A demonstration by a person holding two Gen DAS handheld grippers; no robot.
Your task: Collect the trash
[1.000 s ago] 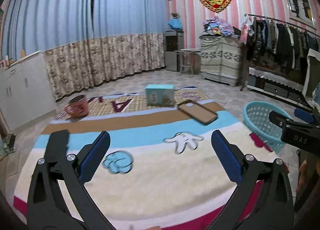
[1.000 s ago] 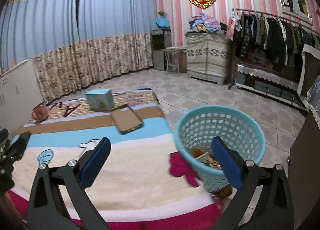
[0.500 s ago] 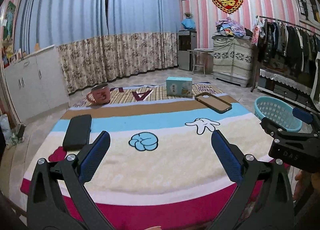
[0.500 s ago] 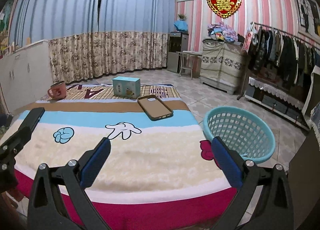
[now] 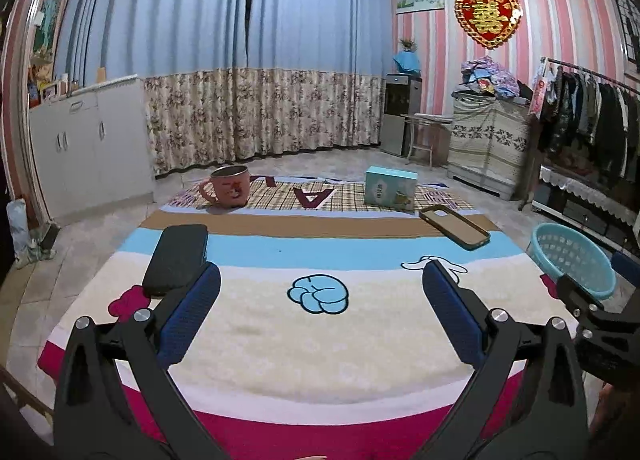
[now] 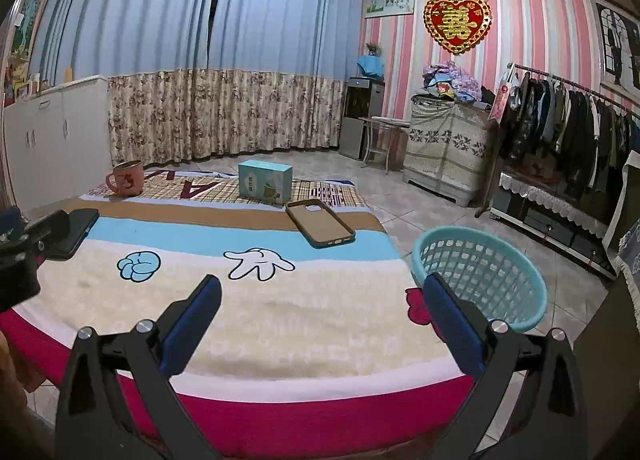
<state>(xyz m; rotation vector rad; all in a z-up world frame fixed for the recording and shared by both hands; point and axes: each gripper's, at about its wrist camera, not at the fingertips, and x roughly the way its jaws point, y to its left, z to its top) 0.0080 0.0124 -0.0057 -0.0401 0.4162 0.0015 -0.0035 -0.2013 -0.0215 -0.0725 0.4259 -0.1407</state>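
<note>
Above the blanket, both grippers had pulled back from the basket, fingers spread empty; collecting looked finished.

My right hand-held gripper is wide open and holding nothing, over the near edge of the bed's striped cartoon blanket. The teal basket sits on the floor just off the bed's right side. Further up the blanket there's a brown phone case, a teal box behind it, and a pink mug far left. My left hand-held gripper pokes in at the left edge, beside a black phone.
</note>
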